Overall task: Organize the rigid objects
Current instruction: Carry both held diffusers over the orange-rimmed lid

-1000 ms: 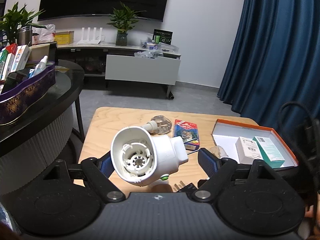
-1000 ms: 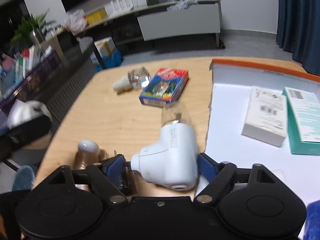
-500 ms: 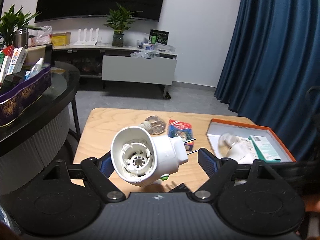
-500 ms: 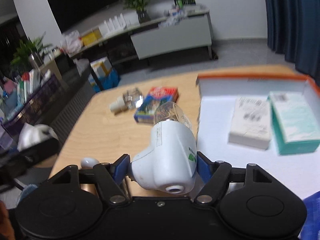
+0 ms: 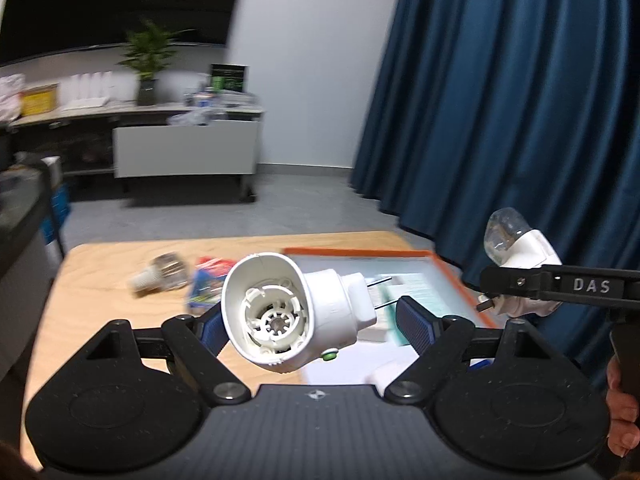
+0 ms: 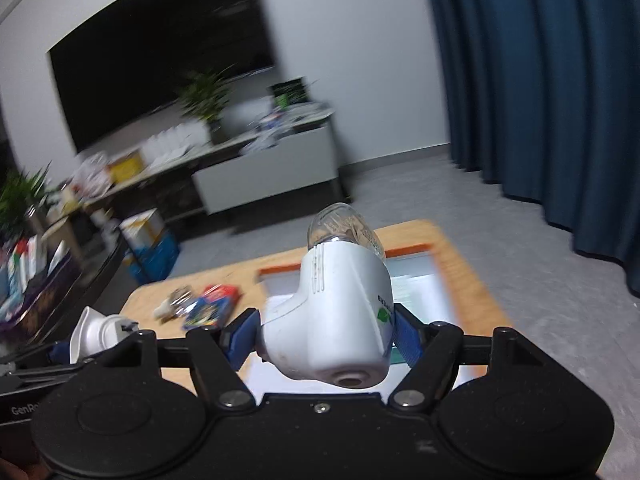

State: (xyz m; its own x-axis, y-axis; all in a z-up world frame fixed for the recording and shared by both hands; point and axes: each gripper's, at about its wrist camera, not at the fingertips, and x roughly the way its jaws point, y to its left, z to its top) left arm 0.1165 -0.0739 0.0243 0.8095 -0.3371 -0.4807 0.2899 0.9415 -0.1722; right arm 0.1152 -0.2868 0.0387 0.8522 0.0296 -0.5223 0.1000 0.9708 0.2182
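Note:
My left gripper (image 5: 316, 318) holds a white plug-in diffuser shell (image 5: 288, 312), its open round end facing the camera and its prongs pointing away. It sits against the left pad; a gap shows at the right pad. My right gripper (image 6: 322, 334) is shut on a white plug-in diffuser with a clear bottle (image 6: 336, 312), held high above the wooden table (image 6: 460, 276). This diffuser also shows in the left wrist view (image 5: 520, 256). The left gripper's shell shows in the right wrist view (image 6: 96, 332).
An orange-rimmed white box lid (image 5: 452, 276) with cartons inside lies on the table's right half. A loose clear bottle (image 5: 160, 276) and a red-blue packet (image 5: 208, 280) lie at the back left. A dark counter stands at left, blue curtains at right.
Both grippers have risen and tilted up with their diffusers. The right gripper has lifted its diffuser off the table and now sits to the right of the left gripper.

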